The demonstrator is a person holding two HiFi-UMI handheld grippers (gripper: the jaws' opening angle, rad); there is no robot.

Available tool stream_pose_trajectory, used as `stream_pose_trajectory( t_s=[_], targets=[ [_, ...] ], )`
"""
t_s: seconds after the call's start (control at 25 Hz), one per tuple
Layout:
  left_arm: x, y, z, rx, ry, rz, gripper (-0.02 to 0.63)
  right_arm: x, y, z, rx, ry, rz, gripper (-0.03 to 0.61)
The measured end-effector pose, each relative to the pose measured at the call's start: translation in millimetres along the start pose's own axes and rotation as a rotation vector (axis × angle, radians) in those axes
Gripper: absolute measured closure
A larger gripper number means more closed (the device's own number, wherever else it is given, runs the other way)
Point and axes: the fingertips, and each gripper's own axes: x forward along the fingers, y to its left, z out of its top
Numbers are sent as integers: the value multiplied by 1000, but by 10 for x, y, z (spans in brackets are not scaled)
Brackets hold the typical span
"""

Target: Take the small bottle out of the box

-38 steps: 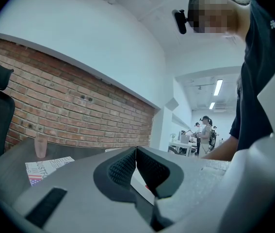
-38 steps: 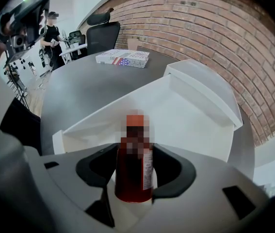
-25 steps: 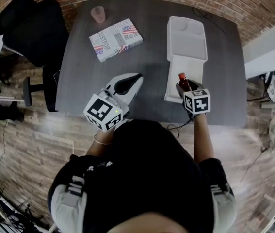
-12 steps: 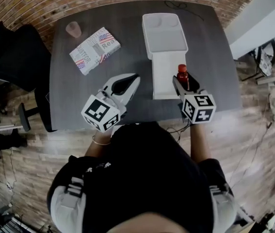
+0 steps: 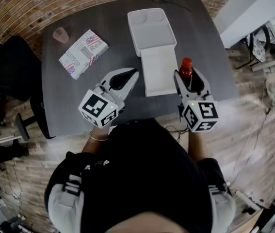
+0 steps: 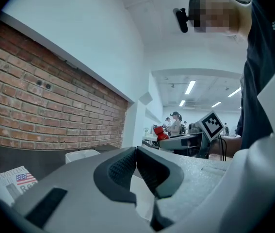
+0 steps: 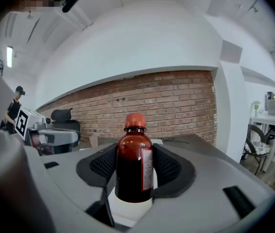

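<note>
A small dark-red bottle [image 5: 186, 74] with an orange-red cap stands upright between the pads of my right gripper [image 5: 191, 77], which is shut on it. In the right gripper view the bottle [image 7: 134, 161] fills the gap between the jaws of the right gripper [image 7: 135, 166], lifted above the table. The white box [image 5: 153, 47] lies open on the dark table [image 5: 79, 89], its lid flipped away, just left of the bottle. My left gripper [image 5: 122, 81] hovers over the table left of the box, jaws shut and holding nothing; the left gripper view shows the left gripper [image 6: 136, 166] with its pads touching.
A printed packet with a flag pattern [image 5: 83, 53] and a pink cup [image 5: 60, 34] lie at the table's far left. A black office chair [image 5: 6, 67] stands left of the table. A brick wall [image 5: 55, 4] runs behind it. A cable [image 5: 164, 1] trails at the back edge.
The right gripper has carried the bottle away from the box towards the right, clear of its near edge. The head camera has swung, shifting the table leftward. The left gripper stays shut.
</note>
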Motion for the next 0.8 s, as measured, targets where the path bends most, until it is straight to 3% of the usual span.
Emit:
stream_pose_trajectory(
  t_s=[0.24, 0.8],
  targets=[
    [55, -9, 10, 2, 2, -16, 612, -124, 38, 194, -24, -59, -21, 358],
    [-54, 31, -8, -6, 5, 16, 612, -143, 124, 279, -61, -74, -15, 359]
  ],
)
